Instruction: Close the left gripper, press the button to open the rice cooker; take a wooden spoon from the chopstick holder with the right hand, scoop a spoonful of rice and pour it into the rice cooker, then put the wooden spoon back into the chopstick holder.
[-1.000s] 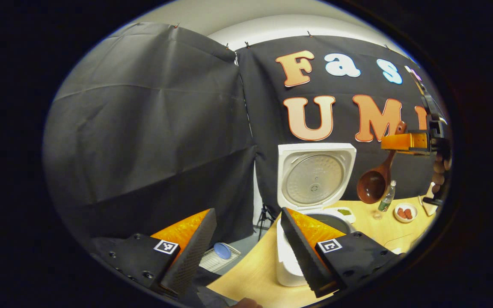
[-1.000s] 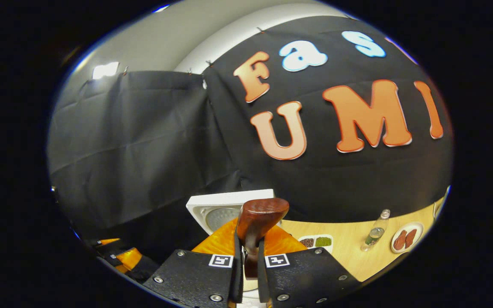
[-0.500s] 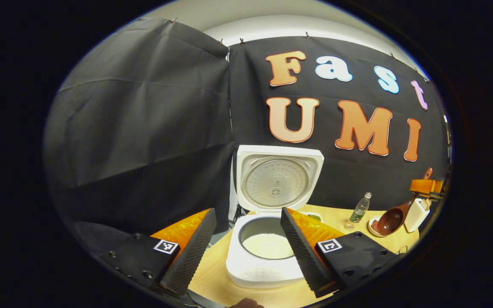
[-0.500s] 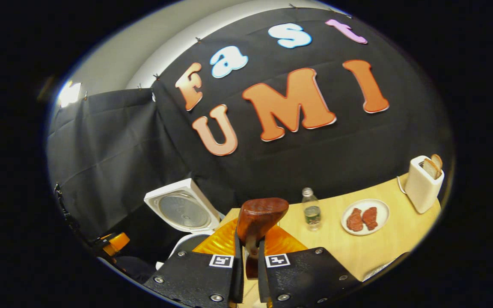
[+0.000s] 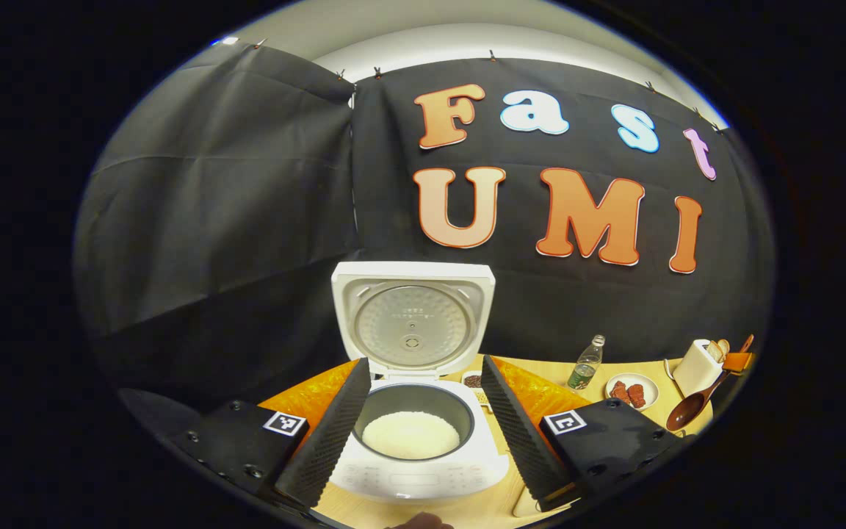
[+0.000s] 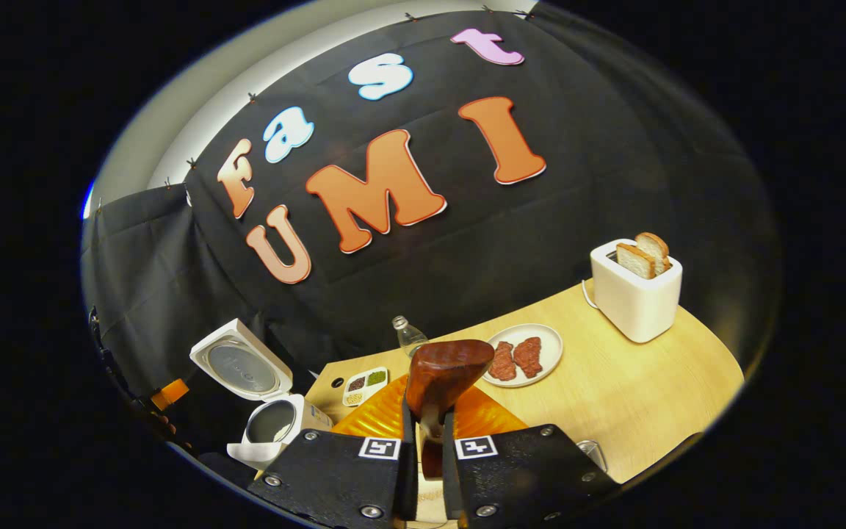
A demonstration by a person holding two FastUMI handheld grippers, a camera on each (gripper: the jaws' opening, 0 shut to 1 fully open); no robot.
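- Black, ridged pads line the left gripper [image 5: 418, 426], seen low in the left gripper view; its jaws stand wide apart with nothing between them.
- Just beyond those spread fingers sits the white rice cooker [image 5: 417, 441] on the wooden desk [image 5: 467, 507], its lid [image 5: 412, 319] upright and open; white rice [image 5: 410, 433] lies in the inner pot.
- In the right gripper view, the right gripper [image 6: 423, 448] is clamped on the handle of the wooden spoon [image 6: 443, 375], whose thick brown handle end rises above the fingers.
- Farther off in the left gripper view, at the right edge, the spoon's round bowl [image 5: 684, 414] hangs low over the desk, just beside a white toaster [image 5: 696, 366].
- Past the right gripper, a white plate [image 6: 522, 355] with two reddish pieces rests on the desk, with a small clear bottle [image 6: 408, 336] near it toward the wall.
- A small divided dish [image 6: 364, 386] of brown and green bits lies between the bottle and the cooker.
- Well apart to the right stands the toaster with two slices of bread [image 6: 643, 257] sticking up from its slots.
- I cannot tell where the chopstick holder is.
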